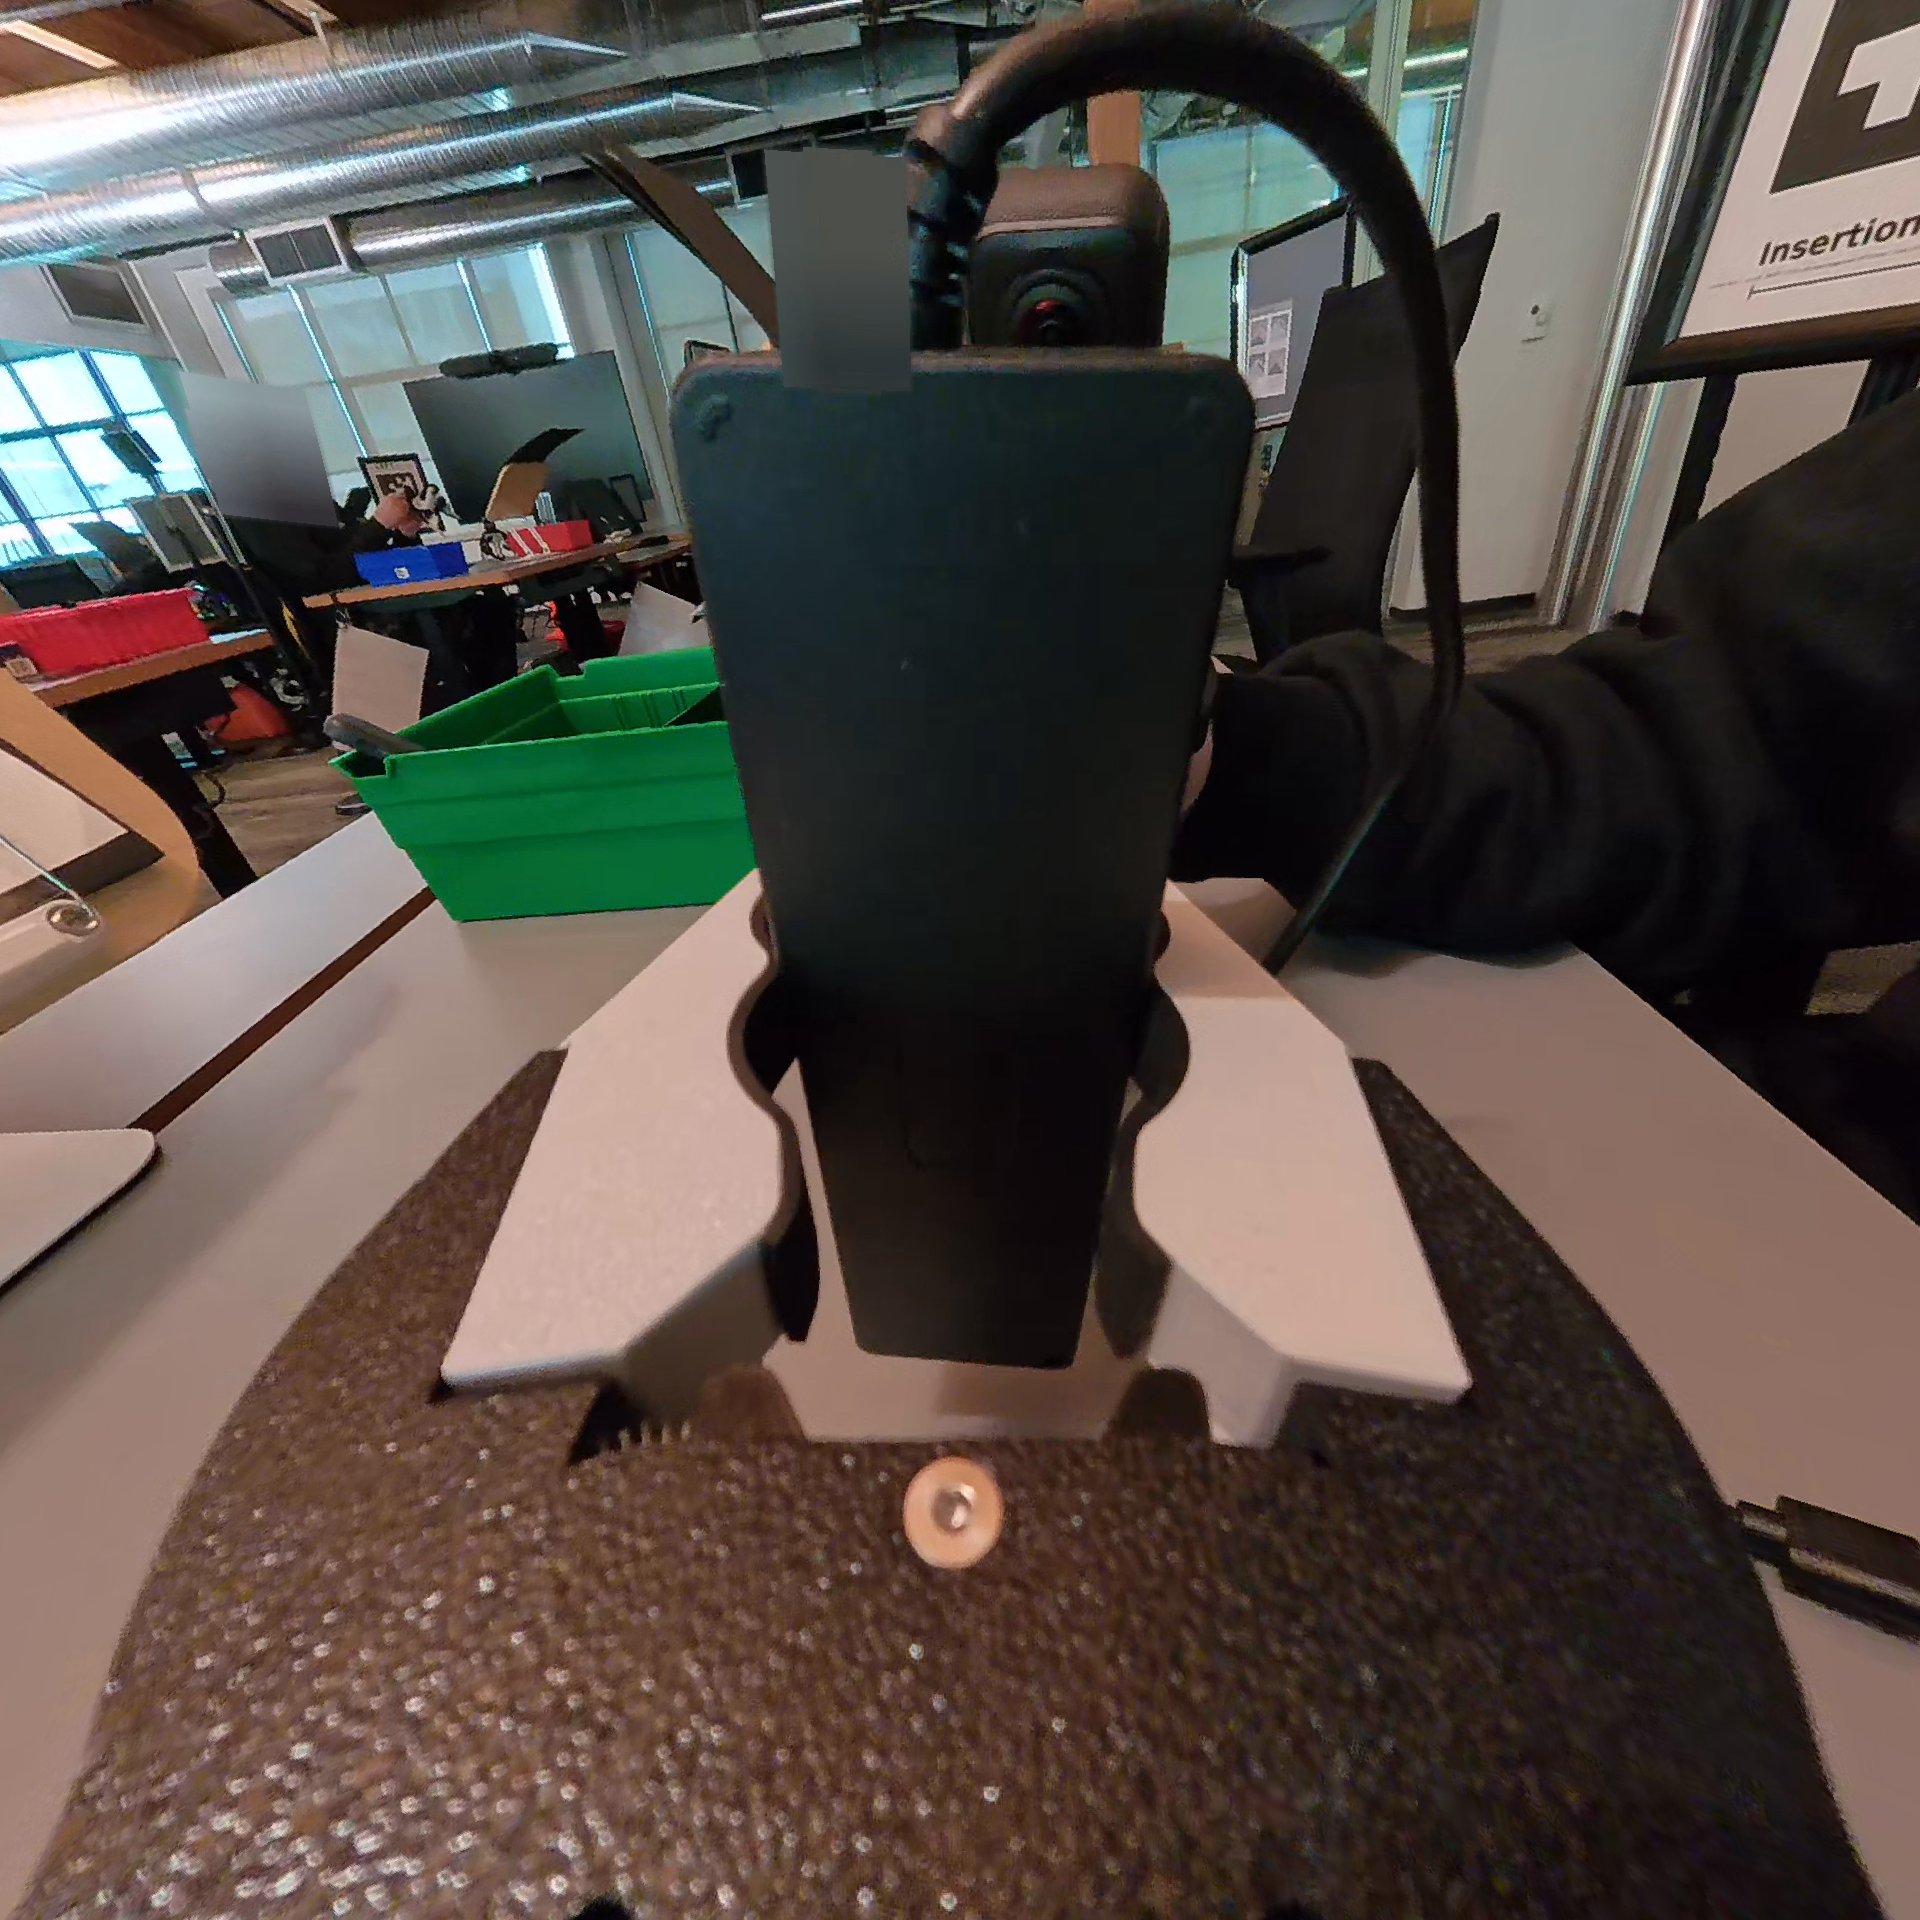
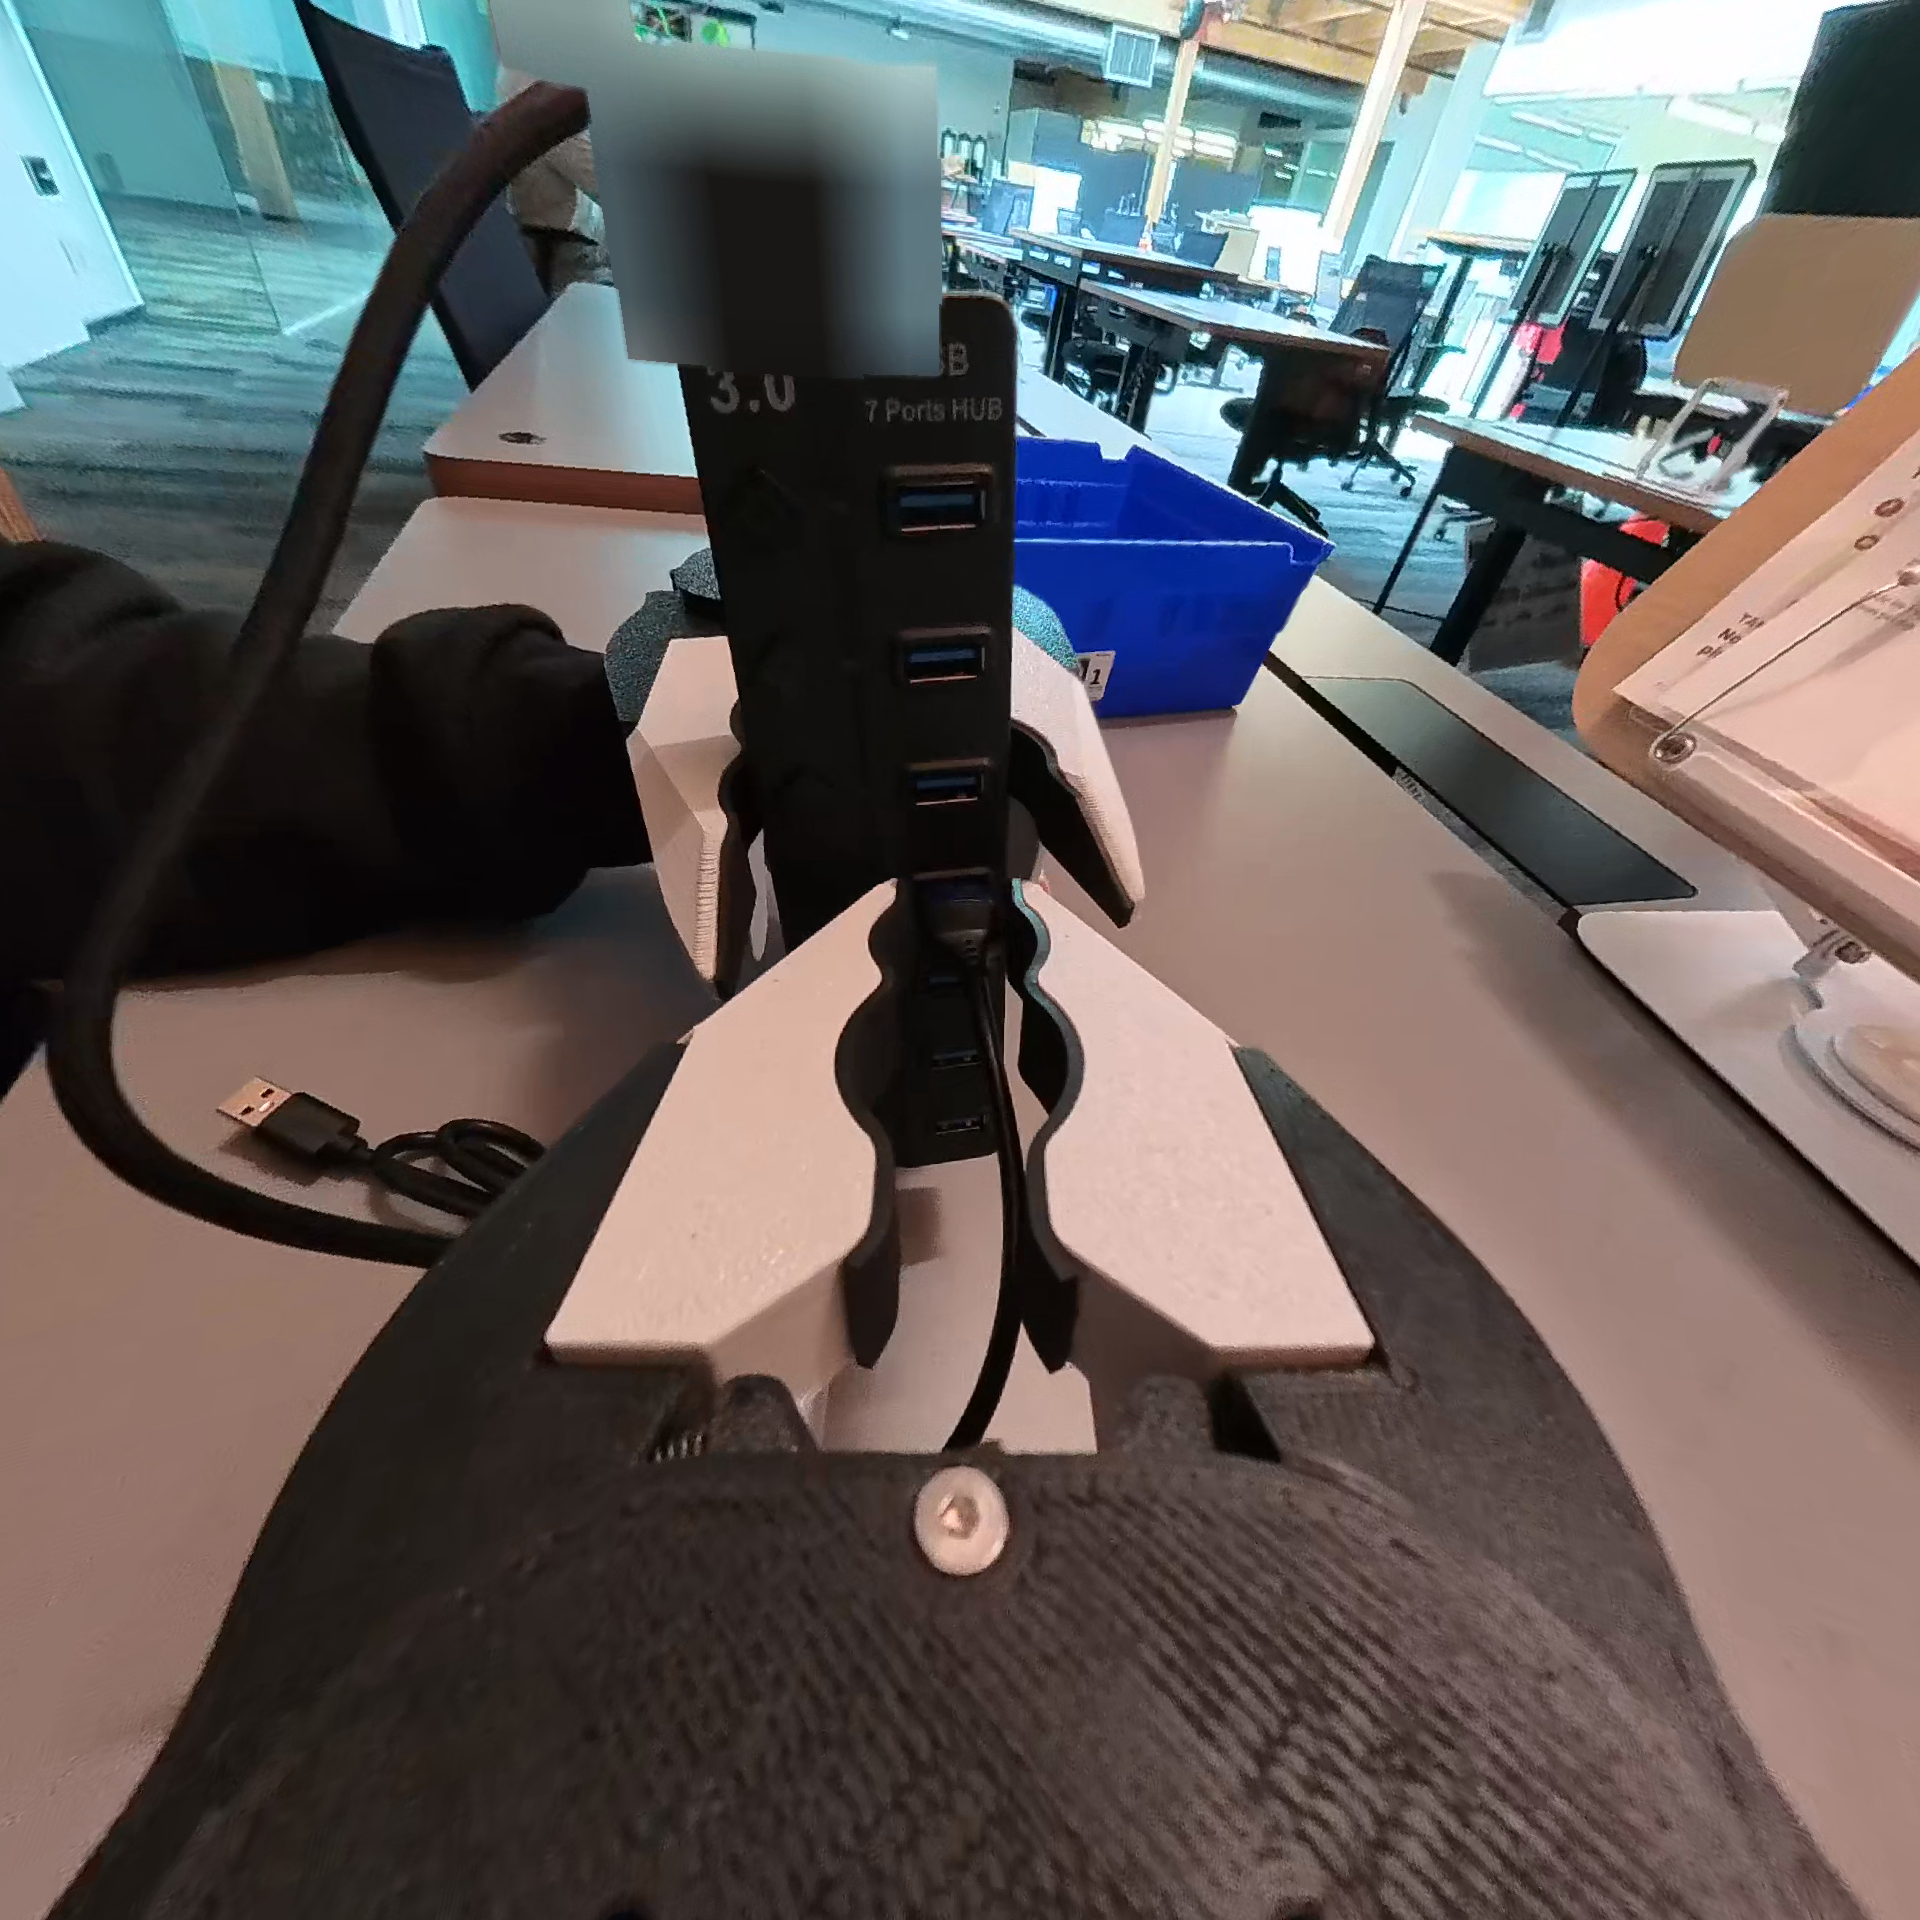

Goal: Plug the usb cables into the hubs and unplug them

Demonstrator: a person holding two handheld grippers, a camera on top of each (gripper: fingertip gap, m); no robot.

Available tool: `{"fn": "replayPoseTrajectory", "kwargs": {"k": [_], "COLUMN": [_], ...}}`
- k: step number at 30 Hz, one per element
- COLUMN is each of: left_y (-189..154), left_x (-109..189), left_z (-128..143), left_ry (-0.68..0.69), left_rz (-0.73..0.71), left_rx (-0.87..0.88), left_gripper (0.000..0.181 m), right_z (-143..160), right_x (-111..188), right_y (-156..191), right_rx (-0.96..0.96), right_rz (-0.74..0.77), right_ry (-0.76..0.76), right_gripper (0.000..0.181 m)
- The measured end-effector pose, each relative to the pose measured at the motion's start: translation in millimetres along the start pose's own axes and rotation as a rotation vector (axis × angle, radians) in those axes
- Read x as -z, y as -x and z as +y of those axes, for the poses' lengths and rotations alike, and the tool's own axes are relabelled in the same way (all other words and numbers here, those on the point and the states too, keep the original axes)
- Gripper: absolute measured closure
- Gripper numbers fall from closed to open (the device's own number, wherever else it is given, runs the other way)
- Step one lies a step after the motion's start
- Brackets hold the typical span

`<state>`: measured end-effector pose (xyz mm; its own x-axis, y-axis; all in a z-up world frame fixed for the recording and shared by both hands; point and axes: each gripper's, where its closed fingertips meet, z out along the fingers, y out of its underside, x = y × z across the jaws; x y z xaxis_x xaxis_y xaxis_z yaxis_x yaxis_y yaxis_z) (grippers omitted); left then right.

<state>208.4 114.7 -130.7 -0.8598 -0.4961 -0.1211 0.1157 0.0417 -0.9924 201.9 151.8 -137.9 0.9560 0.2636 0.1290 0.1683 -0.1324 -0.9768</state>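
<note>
A black USB hub (image 1: pixel 956 675) stands upright, and my left gripper (image 1: pixel 956 935) is shut on its lower sides; this view shows the hub's plain back. In the right wrist view the hub's front (image 2: pixel 831 623) shows a column of blue ports. My right gripper (image 2: pixel 956 920) is closed on a black USB plug (image 2: pixel 961 925) that sits at the fourth port from the top. Its thin cable (image 2: pixel 992 1195) runs back between my fingers. The left gripper's white fingers (image 2: pixel 1070 769) show behind, clamping the hub. A second USB cable (image 2: pixel 291 1122) lies loose on the table at left.
A green bin (image 1: pixel 561 790) stands behind the hub to the left, and a blue bin (image 2: pixel 1153 582) stands behind the hub in the right wrist view. A document stand (image 2: pixel 1766 675) and a black flat pad (image 2: pixel 1486 790) are at right. A thick sleeved cable (image 2: pixel 208 727) arcs at left over a black sleeve (image 2: pixel 312 748).
</note>
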Motion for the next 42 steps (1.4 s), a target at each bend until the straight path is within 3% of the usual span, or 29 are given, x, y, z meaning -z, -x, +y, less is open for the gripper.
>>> {"fn": "replayPoseTrajectory", "kwargs": {"k": [8, 17, 25, 30, 32, 35, 37, 39, 42], "left_y": [-4.6, -7.4, -6.9, -2.2, 2.6, 2.6, 1.5, -1.0, -6.1], "left_x": [-3.1, -12.1, -7.9, -12.8, -14.3, -17.6, -18.7, -20.1, -22.2], "left_z": [1.2, 9.0, 2.0, 23.4, 28.6, 27.4, 30.9, 34.2, 33.9], "left_ry": [0.044, 0.145, 0.054, 0.215, 0.269, 0.284, 0.32, 0.342, 0.338], "left_rz": [0.018, 0.006, 0.012, -0.021, -0.064, -0.074, -0.073, -0.065, -0.043], "left_rx": [-0.014, -0.058, 0.008, -0.01, -0.044, -0.039, -0.032, -0.06, -0.089], "left_gripper": [0.119, 0.119, 0.119, 0.119, 0.119, 0.119, 0.119, 0.119, 0.12], "right_z": [-3.5, -3.2, -12.2, 3.7, 1.1, -22.6, -26.6, -23.8, -17.8], "right_x": [7.6, 20.3, 15.2, 17.9, 21.3, 20.2, 14.0, 7.0, 1.3], "right_y": [3.1, 5.0, 4.2, -0.8, -10.8, 4.4, 19.9, 18.7, 20.6], "right_rx": [-0.01, 0.107, -0.053, -0.083, -0.023, 0.089, 0.11, 0.17, 0.188], "right_rz": [-0.042, -0.018, -0.043, -0.065, 0.023, 0.007, -0.048, 0.001, 0.004], "right_ry": [0.043, 0.165, 0.022, 0.048, 0.059, 0.008, 0.025, 0.074, 0.128], "right_gripper": [0.168, 0.168, 0.169, 0.17, 0.16, 0.125, 0.121, 0.117, 0.131]}}
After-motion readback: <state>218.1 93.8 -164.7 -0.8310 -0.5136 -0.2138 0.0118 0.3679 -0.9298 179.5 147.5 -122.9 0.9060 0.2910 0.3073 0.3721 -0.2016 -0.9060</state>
